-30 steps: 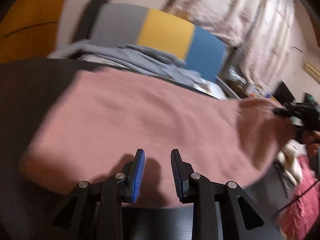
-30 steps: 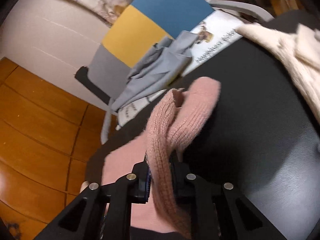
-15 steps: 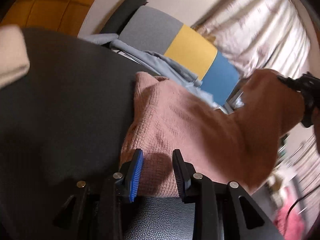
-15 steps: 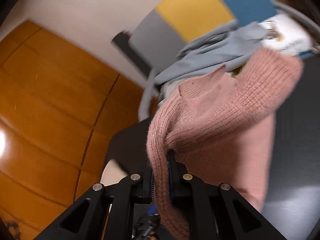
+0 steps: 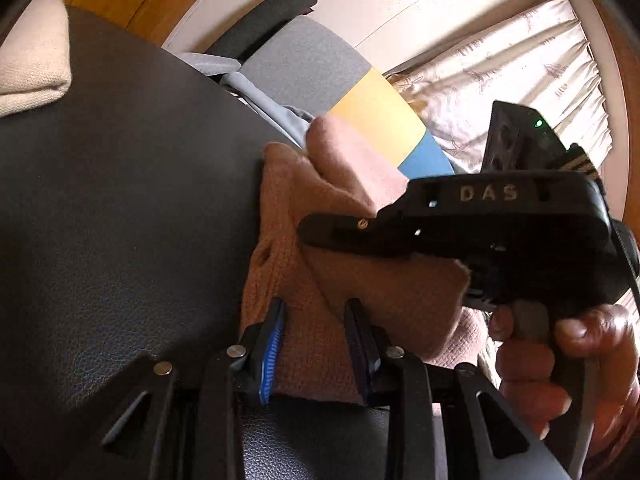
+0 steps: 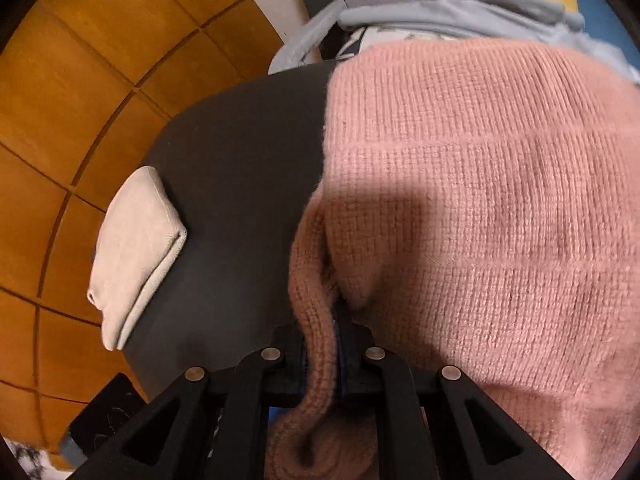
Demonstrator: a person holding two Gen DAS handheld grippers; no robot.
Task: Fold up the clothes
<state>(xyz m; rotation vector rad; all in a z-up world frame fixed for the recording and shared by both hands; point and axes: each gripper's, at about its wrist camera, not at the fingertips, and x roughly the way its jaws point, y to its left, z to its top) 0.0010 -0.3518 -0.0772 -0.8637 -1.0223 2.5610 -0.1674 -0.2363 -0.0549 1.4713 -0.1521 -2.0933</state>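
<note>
Black tabletop, pink sweater spread over its far side, edge partly folded back. Chair behind it (grey, yellow, blue panels) with a grey garment draped on it. Folded cream cloth sits at the tabletop's edge, well apart from the sweater. Right gripper: a rolled sweater edge runs between the fingers, pads on the knit, jaws easing open. Left gripper: fingers part open, straddling the sweater's near edge, fabric between them, not pinched.
</note>
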